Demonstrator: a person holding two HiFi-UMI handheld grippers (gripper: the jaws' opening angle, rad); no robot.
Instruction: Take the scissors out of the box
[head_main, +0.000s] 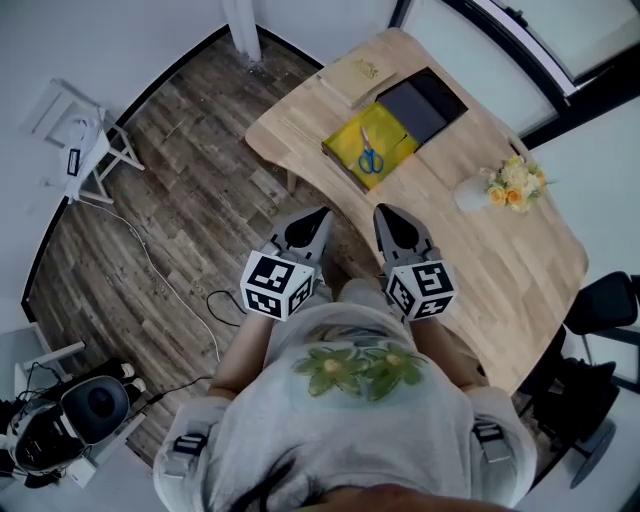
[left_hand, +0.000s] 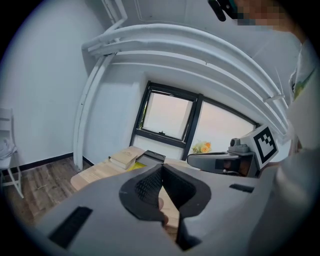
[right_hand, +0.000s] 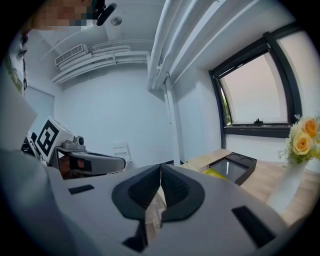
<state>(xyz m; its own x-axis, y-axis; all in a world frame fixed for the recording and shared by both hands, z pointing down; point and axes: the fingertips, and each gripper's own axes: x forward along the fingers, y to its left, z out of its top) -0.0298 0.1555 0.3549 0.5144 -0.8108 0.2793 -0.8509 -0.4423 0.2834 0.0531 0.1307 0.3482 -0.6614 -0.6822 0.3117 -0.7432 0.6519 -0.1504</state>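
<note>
**Both hand-held grippers closed and empty, short of the box**

The left hand-held gripper (head_main: 315, 222) and right hand-held gripper (head_main: 390, 222) have their jaws pressed together on nothing, side by side near the edge of the tabletop (head_main: 470, 250). The blue-handled scissors (head_main: 371, 155) lie on the yellow lining of the open box (head_main: 335, 155), well ahead. It would be best to open one pair of jaws before descending, come in from above, pinch near the handles and lift straight up clear of the wall.

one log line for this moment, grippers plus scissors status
phase: pre-grasp | left gripper: shut, empty | right gripper: shut, empty | scissors: lying in open box on table, not yet reached
</note>
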